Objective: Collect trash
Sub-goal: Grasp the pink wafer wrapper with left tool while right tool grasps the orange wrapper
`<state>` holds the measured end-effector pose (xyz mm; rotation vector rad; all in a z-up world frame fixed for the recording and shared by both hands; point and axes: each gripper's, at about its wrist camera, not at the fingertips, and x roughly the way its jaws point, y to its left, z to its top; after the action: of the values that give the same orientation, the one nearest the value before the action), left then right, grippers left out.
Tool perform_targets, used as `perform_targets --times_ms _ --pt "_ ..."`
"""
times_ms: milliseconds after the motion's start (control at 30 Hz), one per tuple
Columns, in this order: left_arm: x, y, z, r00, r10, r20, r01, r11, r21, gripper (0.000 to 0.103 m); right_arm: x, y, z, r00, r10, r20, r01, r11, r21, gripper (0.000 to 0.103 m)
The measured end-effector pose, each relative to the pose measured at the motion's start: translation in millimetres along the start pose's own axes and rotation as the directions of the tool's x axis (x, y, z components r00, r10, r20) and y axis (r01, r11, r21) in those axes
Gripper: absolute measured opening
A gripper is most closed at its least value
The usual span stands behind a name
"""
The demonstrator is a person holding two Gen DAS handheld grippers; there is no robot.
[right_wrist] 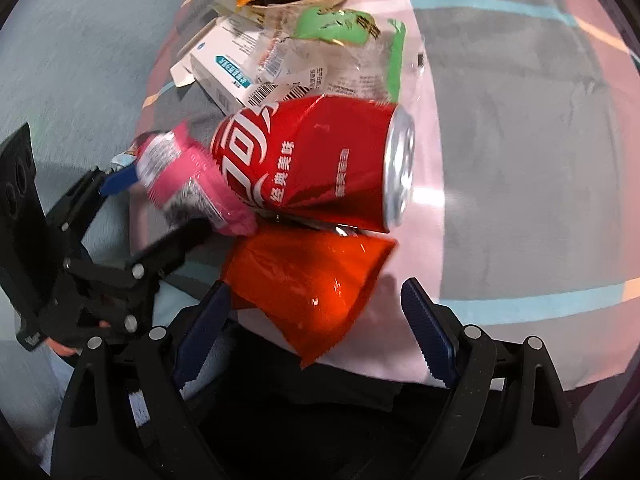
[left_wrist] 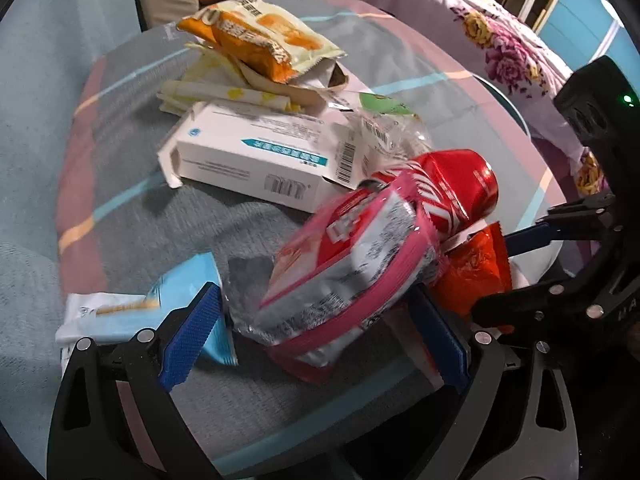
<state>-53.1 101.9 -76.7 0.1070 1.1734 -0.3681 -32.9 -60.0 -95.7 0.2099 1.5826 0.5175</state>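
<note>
Between our left tool's (left_wrist: 316, 334) spread blue pads (left_wrist: 192, 336) we are framing a pink-and-silver wrapper (left_wrist: 352, 276); its pads are standing apart on either side of it and we cannot tell whether either one is touching it. At 8 o'clock from that wrapper a light blue packet (left_wrist: 132, 316) is lying flat on the counter (left_wrist: 240, 216), partly behind the left pad. At 1 o'clock a red soda can (left_wrist: 460, 184) is lying on its side, with an orange-red wrapper (left_wrist: 472, 276) just beside it at 4 o'clock. At 11 o'clock a white carton (left_wrist: 256, 160) is resting with a flap open, and further out in the same direction an orange-and-cream snack bag (left_wrist: 260, 40) is sitting on a pile of paper. At 2 o'clock a flowered cloth (left_wrist: 512, 52) is draping over furniture beyond the counter.

Our right tool (right_wrist: 316, 328) is also standing wide open, hovering over the near corner of the orange-red wrapper (right_wrist: 316, 284), with no pad pressing on it. Straight ahead at 12 o'clock the red soda can (right_wrist: 316, 164) is lying with its silver end at 3 o'clock. At 10 o'clock we are seeing the pink-and-silver wrapper (right_wrist: 192, 184) against the can, with the left tool reaching it from 9 o'clock. Further out at 12 o'clock a clear-and-green wrapper (right_wrist: 348, 48) is overlapping the white carton (right_wrist: 224, 68).
</note>
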Motion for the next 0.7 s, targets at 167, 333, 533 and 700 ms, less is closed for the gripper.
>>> perform_targets --times_ms 167,333,533,700 --pt "7 3 -1 0.999 -0.032 0.006 0.032 0.999 -0.01 0.094 -4 -6 -3 0.999 0.044 0.024 -0.044 0.999 0.004 0.06" --pt "13 -1 -1 0.999 -0.044 -0.006 0.044 0.999 -0.012 0.064 -19 -19 -6 0.997 0.048 0.059 -0.049 0.999 0.009 0.044" --pt "1 -10 3 0.998 -0.053 0.035 0.054 0.998 -0.013 0.057 -41 -36 -8 0.992 0.03 0.121 -0.034 0.999 0.035 0.031" --pt "-21 -18 9 0.995 -0.059 0.082 0.061 0.998 -0.013 0.057 -67 -55 -11 0.982 -0.01 0.186 -0.001 0.998 0.058 0.03"
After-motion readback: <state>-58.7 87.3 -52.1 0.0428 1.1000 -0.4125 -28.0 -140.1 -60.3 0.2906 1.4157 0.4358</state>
